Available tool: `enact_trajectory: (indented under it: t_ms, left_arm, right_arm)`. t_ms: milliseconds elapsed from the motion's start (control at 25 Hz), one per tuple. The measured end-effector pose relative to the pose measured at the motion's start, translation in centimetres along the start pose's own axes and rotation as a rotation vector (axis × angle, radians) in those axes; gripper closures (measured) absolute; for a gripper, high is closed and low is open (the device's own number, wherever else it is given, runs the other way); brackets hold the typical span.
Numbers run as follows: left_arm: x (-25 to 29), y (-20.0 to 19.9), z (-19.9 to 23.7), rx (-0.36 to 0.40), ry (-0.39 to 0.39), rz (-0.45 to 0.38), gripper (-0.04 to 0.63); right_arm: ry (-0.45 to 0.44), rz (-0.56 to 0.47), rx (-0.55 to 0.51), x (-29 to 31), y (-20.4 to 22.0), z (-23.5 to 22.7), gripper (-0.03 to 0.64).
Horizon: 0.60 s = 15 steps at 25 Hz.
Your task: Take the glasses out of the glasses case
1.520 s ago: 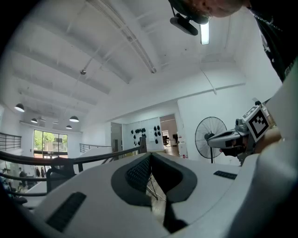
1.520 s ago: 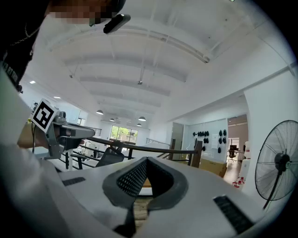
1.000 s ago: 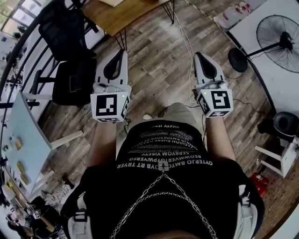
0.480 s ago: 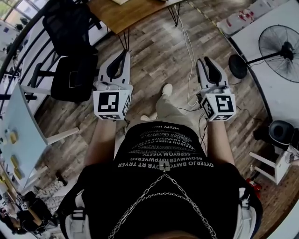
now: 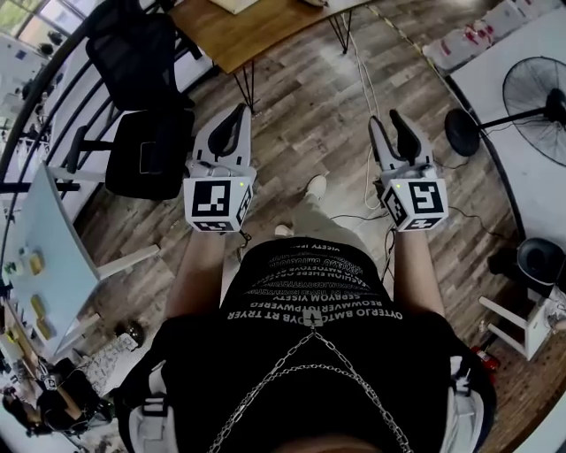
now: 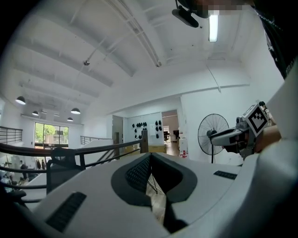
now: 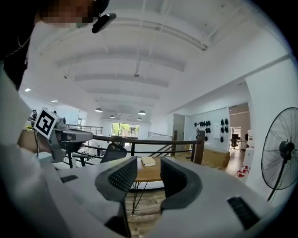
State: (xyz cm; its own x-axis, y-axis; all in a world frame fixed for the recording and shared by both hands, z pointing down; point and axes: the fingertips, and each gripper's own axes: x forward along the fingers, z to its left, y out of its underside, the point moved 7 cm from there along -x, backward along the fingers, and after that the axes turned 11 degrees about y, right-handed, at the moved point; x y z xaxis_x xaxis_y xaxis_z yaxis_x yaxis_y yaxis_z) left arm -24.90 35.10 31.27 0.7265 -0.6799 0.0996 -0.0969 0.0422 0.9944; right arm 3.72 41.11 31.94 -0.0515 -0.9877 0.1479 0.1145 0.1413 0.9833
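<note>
Glasses case: not made out in any view. A pale flat item (image 7: 148,161) lay on the wooden bench (image 5: 256,26); whether it was the case was unclear.
Change: right tongs (image 5: 386,121), together a second earlier, were opening, empty, short of the bench; likely readied for grasping.
Left tongs (image 5: 240,115): tips together, empty, short of the bench.

Bare floor (image 5: 309,133) is lying open before the wooden table (image 5: 256,31); a black chair (image 5: 146,155) is blocking its left side.
</note>
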Motion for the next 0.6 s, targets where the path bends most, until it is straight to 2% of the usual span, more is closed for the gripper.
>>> enact_trajectory:
  t_ms: [280, 600]
  left_arm:
    - [4.7, -0.3, 1.2, -0.025, 0.021, 0.001, 0.571]
    - [10.0, -0.5, 3.0, -0.017, 0.022, 0.027, 0.571]
  right_arm:
    - [-0.006, 0.003, 0.006, 3.8, 0.0, -2.2, 0.469]
    - [-0.025, 0.009, 0.032, 8.6, 0.2, -4.8, 0.466]
